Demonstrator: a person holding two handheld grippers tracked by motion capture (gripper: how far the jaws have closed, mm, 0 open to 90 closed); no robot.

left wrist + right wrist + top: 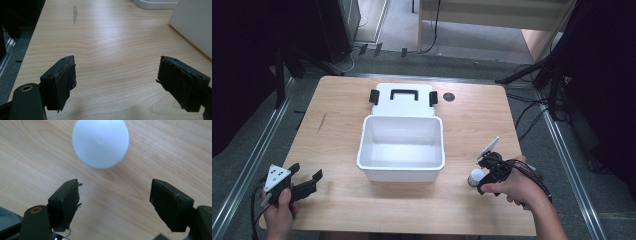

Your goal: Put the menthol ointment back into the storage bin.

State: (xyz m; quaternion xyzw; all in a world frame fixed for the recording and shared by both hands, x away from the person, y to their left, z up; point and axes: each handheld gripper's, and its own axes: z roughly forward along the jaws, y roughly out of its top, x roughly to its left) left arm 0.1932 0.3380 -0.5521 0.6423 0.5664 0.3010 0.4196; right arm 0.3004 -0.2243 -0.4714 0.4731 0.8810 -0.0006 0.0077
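Partly hidden behind the right gripper (486,167), one small white-capped bottle (475,177) stands on the wooden table (337,130); in the right gripper view its round cap (100,143) is blurred, beyond spread jaws. One white plastic box (401,147) sits mid-table, lid laid open. Left gripper (305,181) hovers, spread, holding nothing.

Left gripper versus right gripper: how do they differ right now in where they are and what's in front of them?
The left gripper sits at the table's near left corner, over bare wood; the right gripper is at the near right, beside a small white-capped bottle. The left gripper points toward the open white box; the right gripper looks down on the bottle's cap. Both have their jaws wide apart and hold nothing.
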